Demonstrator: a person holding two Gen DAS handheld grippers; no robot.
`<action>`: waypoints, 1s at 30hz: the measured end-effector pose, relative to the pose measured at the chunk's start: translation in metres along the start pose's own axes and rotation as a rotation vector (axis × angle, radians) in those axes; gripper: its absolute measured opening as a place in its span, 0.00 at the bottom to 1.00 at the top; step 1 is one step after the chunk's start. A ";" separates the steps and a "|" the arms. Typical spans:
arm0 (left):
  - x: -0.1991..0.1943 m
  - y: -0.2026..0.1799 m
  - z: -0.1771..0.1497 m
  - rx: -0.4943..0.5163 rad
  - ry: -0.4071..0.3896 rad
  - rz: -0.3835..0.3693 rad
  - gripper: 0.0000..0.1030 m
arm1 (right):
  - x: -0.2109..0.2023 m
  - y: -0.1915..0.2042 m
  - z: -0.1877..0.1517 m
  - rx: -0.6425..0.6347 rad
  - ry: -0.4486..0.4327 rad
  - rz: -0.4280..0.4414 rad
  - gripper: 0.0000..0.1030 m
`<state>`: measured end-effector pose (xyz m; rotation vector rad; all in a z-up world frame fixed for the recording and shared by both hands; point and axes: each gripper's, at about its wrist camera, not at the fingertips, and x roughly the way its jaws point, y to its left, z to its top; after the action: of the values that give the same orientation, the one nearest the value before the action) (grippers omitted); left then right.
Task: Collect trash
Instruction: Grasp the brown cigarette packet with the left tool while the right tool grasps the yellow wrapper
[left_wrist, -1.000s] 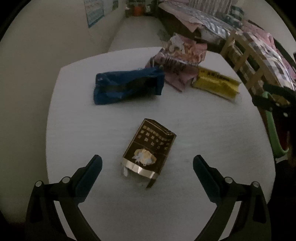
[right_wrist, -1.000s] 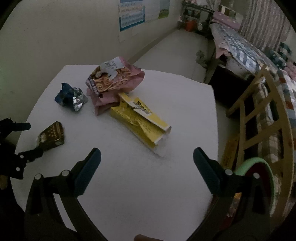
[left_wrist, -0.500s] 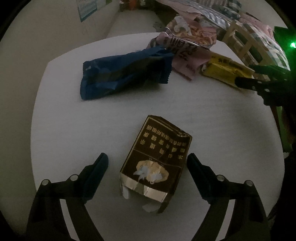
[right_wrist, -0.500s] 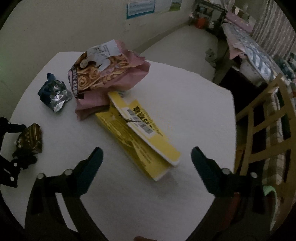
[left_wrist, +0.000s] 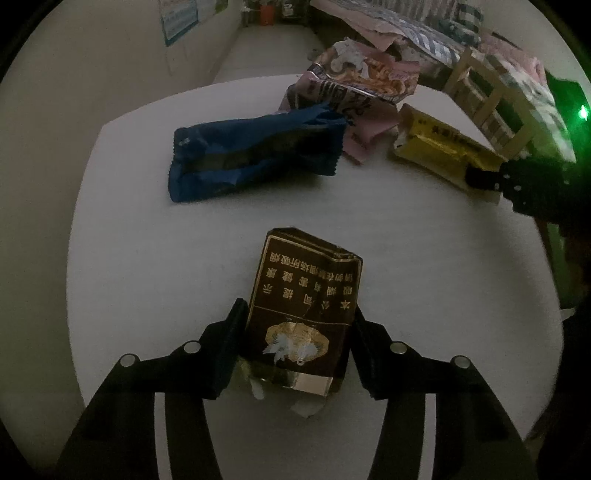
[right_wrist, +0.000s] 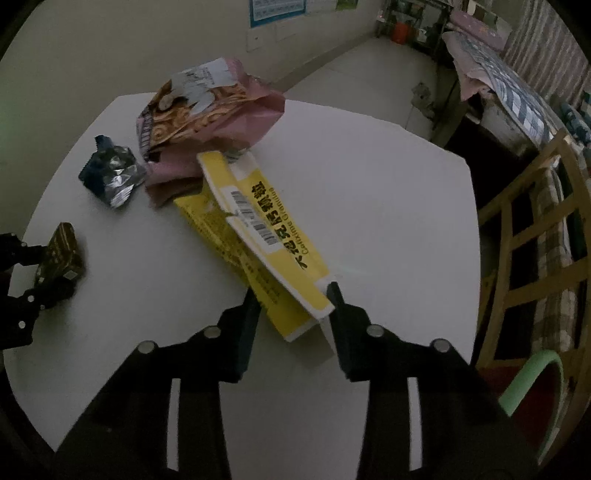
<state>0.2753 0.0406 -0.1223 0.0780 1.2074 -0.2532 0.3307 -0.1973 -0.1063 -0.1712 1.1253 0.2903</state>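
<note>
Grasp step in hand, both tools. The brown cigarette pack is clamped between the closed-in fingers of the left gripper, resting on the white table. The near end of the yellow carton is bracketed by the right gripper; contact appears made, though dimness obscures it. Next: both to be lifted clear; blue wrapper and pink bag remain ahead.
</note>
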 end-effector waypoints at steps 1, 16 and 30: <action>-0.003 -0.001 -0.001 -0.002 -0.002 -0.003 0.48 | -0.003 0.001 -0.003 0.008 0.000 0.000 0.33; -0.039 -0.030 -0.015 -0.028 -0.056 -0.038 0.48 | -0.063 0.005 -0.055 0.172 -0.064 0.046 0.32; -0.080 -0.068 -0.025 0.000 -0.117 -0.039 0.48 | -0.124 0.009 -0.105 0.276 -0.133 0.063 0.32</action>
<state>0.2104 -0.0080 -0.0513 0.0390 1.0932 -0.2876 0.1884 -0.2360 -0.0382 0.1263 1.0280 0.1966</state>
